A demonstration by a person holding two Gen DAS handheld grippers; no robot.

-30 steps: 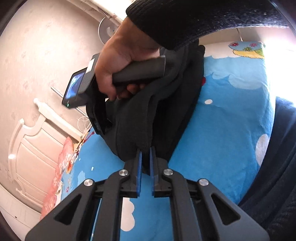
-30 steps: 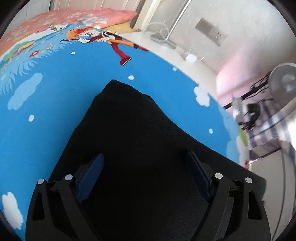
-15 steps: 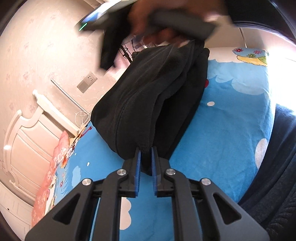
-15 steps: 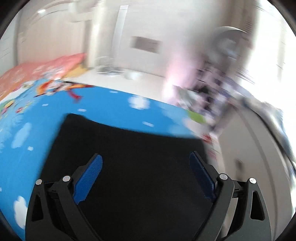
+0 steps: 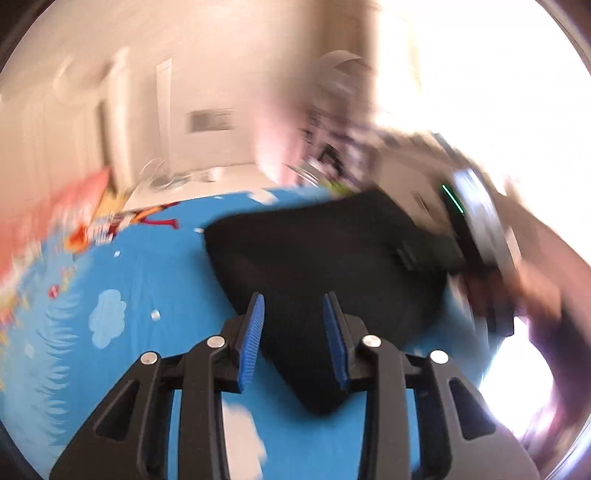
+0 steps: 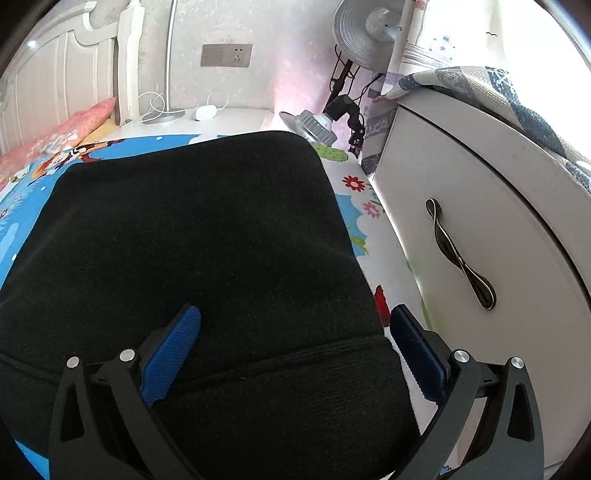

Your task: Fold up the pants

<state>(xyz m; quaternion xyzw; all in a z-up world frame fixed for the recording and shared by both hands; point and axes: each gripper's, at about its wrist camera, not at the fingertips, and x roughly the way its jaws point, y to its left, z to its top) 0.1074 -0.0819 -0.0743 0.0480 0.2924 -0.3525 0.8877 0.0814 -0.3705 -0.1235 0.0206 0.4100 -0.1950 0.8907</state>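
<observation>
Folding, step in hand: you have one pair of black pants (image 6: 192, 236) lying in a compact bundle on the blue cartoon bedsheet (image 5: 122, 280), near the bed's corner beside a white cabinet (image 6: 480, 206).
Left gripper (image 5: 293, 332): jaws opening, nothing pinched; the pants' near corner shows in the gap, pads clear of the cloth.
Right gripper (image 6: 295, 354): jaws opening to their widest, spread over the bundle's seamed edge without clamping it.
Doing it well: likely you are letting go. Lift both tools straight off so no pad drags the top layer, then check that the edges line up before any further fold.
Risk: the left wrist view is blurred, so judge the bundle's shape from the right wrist view.
Count: one pair of pants, two grippers, one pink pillow (image 6: 55, 140), one fan (image 6: 365, 33), one wall socket (image 6: 227, 55), one cabinet handle (image 6: 460, 254).
</observation>
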